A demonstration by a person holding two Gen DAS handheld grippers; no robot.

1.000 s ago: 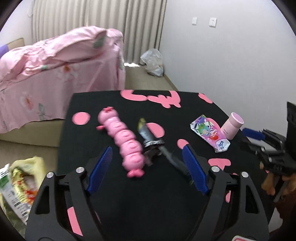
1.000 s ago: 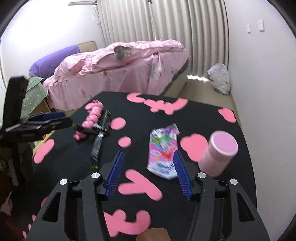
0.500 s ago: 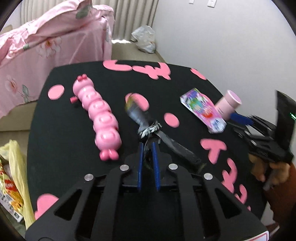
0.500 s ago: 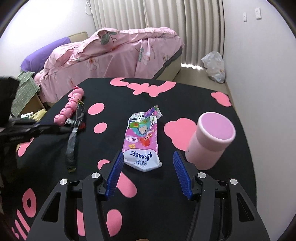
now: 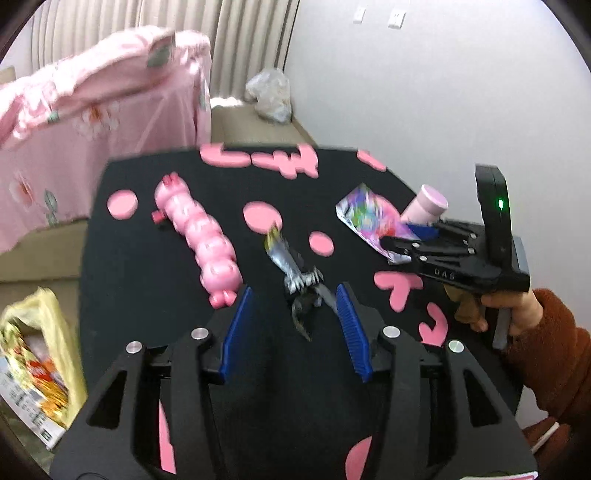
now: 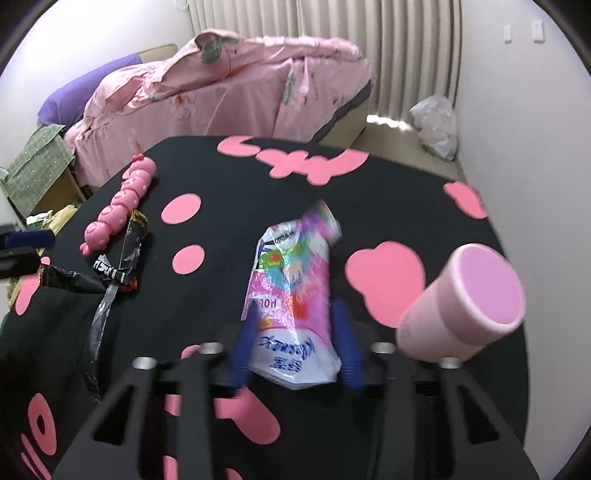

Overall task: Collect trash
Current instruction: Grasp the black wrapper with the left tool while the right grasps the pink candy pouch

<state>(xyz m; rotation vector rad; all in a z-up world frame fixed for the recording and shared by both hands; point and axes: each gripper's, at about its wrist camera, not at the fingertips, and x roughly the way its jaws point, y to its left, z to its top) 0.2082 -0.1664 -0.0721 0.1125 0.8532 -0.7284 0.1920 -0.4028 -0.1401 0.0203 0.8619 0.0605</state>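
Your left gripper (image 5: 295, 325) has its blue-padded jaws spread and opening, and the crumpled black-and-silver snack wrapper (image 5: 295, 275) lies between them on the bench, its twisted middle close to the right-hand pad without being pressed by either. Just left of that gripper lies the pink segmented caterpillar toy (image 5: 197, 236), stretched lengthwise away from you on the black bench cover with pink cut-out shapes (image 5: 147, 295). Beyond the bench edge on the left, a yellow plastic bag stuffed with printed packaging (image 5: 37, 369) sits on the floor, and behind it stands the bed with the pink flowered quilt (image 5: 92, 99). Your right gripper (image 6: 295, 347) is closing around the near end of the pink-and-white soft tissue pack with cartoon print (image 6: 295, 295); the pack fills the gap between the blurred blue pads, and they seem to be at its sides, though the blur keeps a firm press from being certain. The pale pink cylindrical cup with a lilac top (image 6: 465, 299) stands tilted in view just right of that gripper, beside the pack. A white crumpled plastic bag (image 6: 436, 125) rests on the floor by the wall near the pleated curtain (image 6: 332, 22). In the left view your hand (image 5: 517, 310) in a rust-brown fleecy sleeve (image 5: 554, 362) holds the right gripper's handle.
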